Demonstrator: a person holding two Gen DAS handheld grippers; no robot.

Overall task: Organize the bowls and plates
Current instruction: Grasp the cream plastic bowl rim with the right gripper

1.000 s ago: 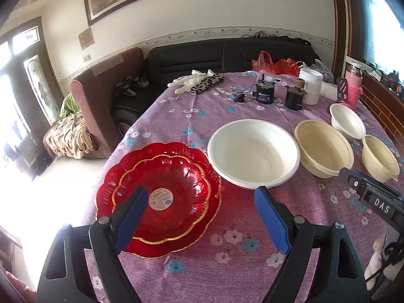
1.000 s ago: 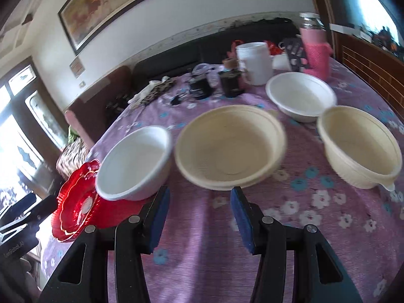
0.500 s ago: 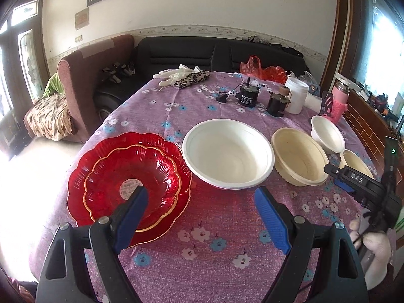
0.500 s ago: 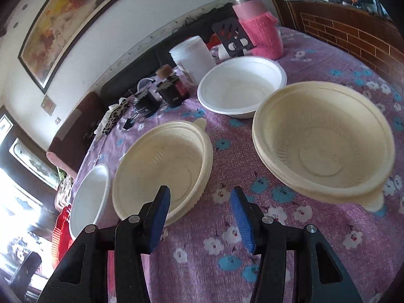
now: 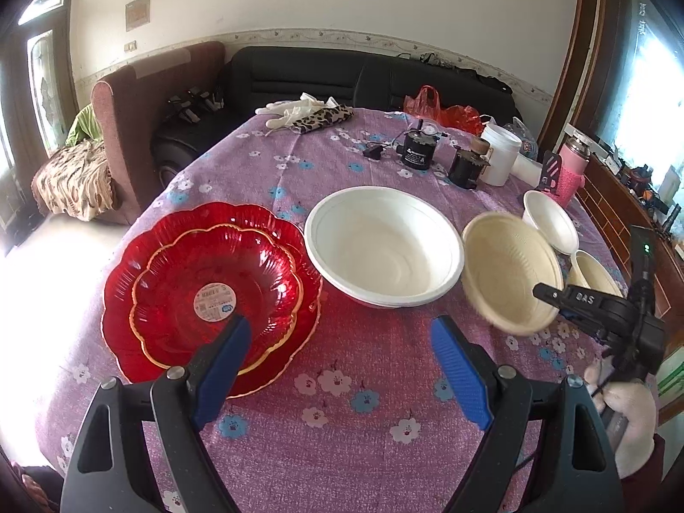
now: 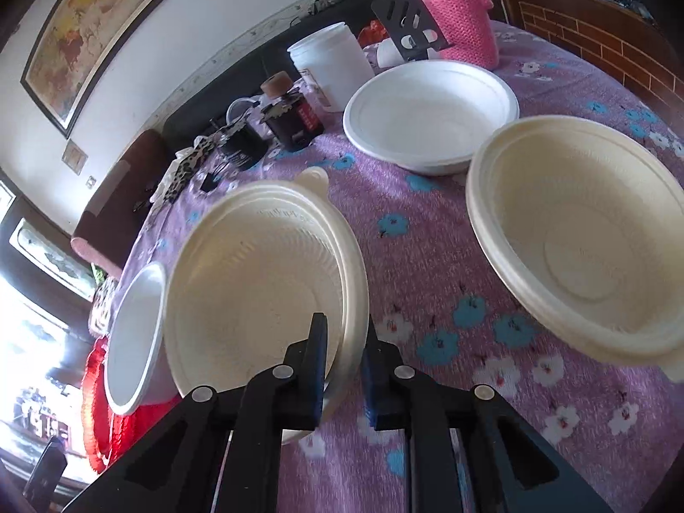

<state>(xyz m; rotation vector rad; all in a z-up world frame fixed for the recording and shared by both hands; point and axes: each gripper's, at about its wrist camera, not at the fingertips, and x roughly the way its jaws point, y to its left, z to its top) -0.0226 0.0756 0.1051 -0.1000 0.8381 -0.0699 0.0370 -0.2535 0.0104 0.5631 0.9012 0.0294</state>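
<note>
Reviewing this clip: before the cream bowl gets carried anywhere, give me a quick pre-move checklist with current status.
1. Right hand-held gripper shut on cream bowl rim: ok.
2. Bowl lifted and tilted off the tablecloth: ok.
3. Grip firmness: cannot tell.
4. Left hand-held gripper open, holding nothing: ok.
5. Large white bowl upright, unobstructed: ok.
6. Red plates already nested: ok.

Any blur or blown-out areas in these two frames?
Left wrist view: the cream bowl held by the right gripper is motion-blurred, and the floor at far left is blown out. Right wrist view: the tablecloth smears slightly; the lower-left window glares white.
</note>
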